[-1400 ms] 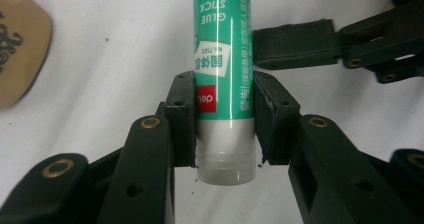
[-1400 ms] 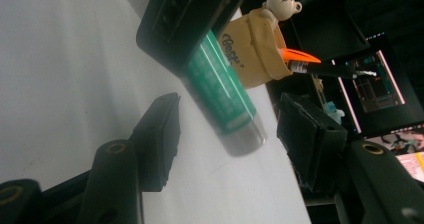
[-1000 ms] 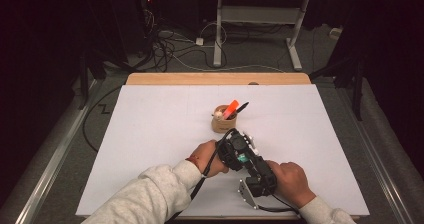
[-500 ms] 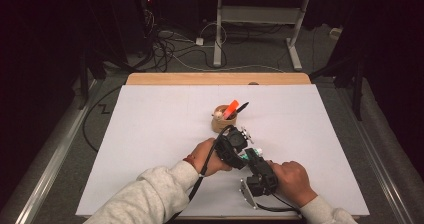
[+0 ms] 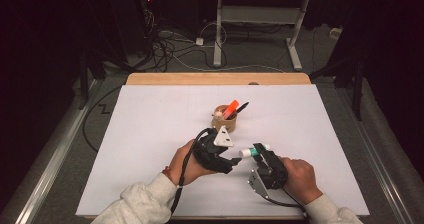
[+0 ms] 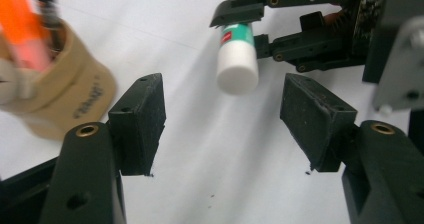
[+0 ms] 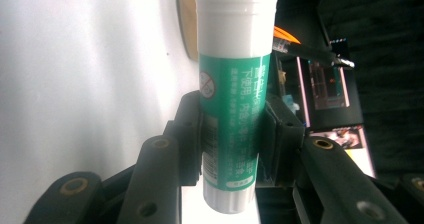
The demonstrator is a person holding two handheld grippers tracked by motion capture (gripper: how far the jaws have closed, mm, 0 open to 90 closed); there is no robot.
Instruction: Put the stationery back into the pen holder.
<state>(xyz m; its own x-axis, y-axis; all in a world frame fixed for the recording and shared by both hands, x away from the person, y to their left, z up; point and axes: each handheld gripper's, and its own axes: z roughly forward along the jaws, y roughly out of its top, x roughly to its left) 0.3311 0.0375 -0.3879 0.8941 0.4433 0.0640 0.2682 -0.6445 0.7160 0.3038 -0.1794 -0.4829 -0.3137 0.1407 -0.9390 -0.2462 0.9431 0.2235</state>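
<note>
A green glue stick with a white cap is clamped between the jaws of my right gripper. It is held just above the white table, cap pointing left. My left gripper stands open, its jaws either side of the cap but short of it, with nothing between them. In the high view the left gripper sits just left of the right gripper. Behind them stands a tan cup holding an orange marker and a black pen.
The tan cup is close on the left gripper's left side. A wooden strip edges the far side of the table. Beyond it are cables and a desk frame on the floor.
The two grippers, close together before, have drawn apart. The left one has pulled back to the left, and the right one has shifted slightly right with the glue stick.
</note>
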